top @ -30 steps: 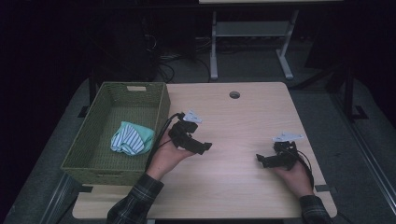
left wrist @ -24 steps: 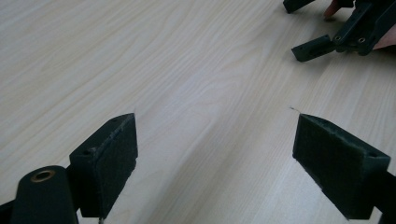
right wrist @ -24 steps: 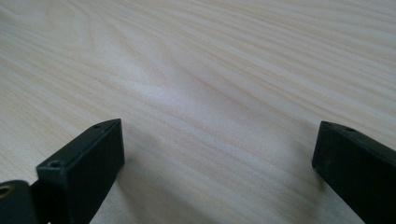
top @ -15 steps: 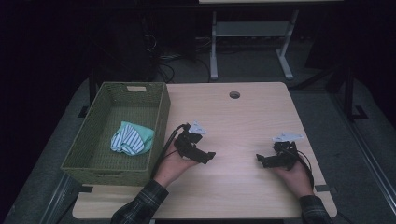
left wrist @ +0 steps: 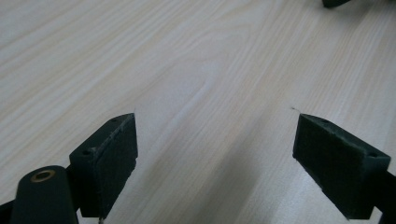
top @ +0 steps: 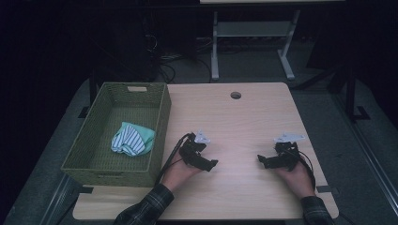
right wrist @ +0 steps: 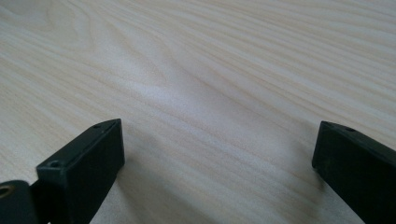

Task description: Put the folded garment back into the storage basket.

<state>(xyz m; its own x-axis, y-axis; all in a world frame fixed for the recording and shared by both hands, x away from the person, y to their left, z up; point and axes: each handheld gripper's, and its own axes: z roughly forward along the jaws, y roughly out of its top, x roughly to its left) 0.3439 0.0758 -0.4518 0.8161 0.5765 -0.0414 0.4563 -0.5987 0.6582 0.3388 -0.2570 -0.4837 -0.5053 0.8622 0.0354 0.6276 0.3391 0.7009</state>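
Dark floor and cable clutter ring a pale wooden worktop [top: 244,122], and a green woven basket [top: 159,136] sits on its left part, serving here as the landmark. Inside the basket, toward its near right corner, lies a striped cloth [top: 131,139], bunched and resting on the basket floor. Over the last second the left hand-held gripper [top: 210,164] has drawn away from the basket's right wall, sliding toward the person and a little toward the middle of the worktop; it now lies low just right of the basket's near corner, well apart from the cloth. In the left gripper view its jaws stand wide apart with bare wood between them, so it carries nothing. The right hand-held gripper [top: 261,160] has kept its place, far right of the basket, and the right gripper view shows its jaws spread too over bare wood. Since the cloth is in the basket and both grippers are empty and resting away from it, the putting-away looks finished, with the left arm's retreat reading as a return to rest rather than a new reach.
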